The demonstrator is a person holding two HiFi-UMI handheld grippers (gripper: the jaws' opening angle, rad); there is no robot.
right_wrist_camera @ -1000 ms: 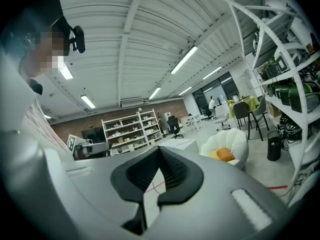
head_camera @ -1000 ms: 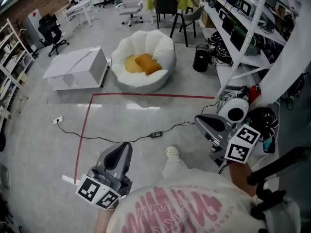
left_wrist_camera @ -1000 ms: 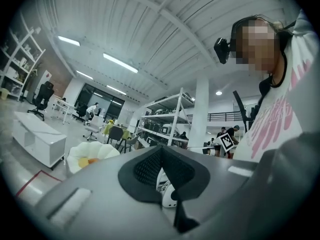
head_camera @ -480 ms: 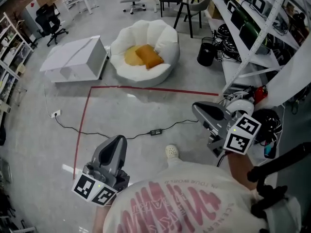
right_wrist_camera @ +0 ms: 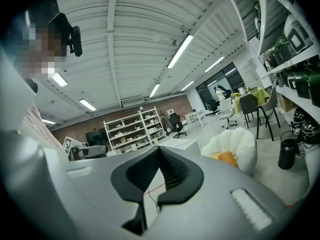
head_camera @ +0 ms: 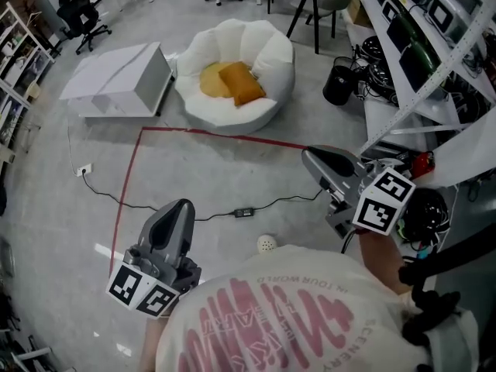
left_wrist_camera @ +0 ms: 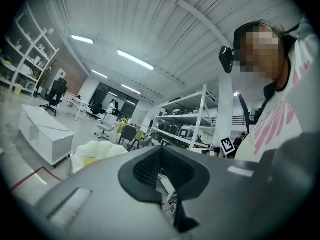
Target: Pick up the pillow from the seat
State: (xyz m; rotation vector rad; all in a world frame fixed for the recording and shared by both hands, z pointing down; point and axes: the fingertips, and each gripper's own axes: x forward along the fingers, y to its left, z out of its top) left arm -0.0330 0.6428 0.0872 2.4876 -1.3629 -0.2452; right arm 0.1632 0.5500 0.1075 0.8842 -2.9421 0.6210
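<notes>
Pillow (right_wrist_camera: 227,158) on seat (right_wrist_camera: 241,143), lower part hidden behind right gripper (right_wrist_camera: 159,151), fingers closed empty, left gripper (left_wrist_camera: 162,150) likewise.

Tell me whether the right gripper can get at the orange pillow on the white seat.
Probably not yet. The right gripper is shut and well short of the orange pillow, which lies in the white seat across the floor. Nothing seems to block the way; it needs bringing closer and opening.

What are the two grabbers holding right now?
Nothing. The left gripper and right gripper are both shut and empty; the orange square pillow lies on the white puffy seat, away from them.
</notes>
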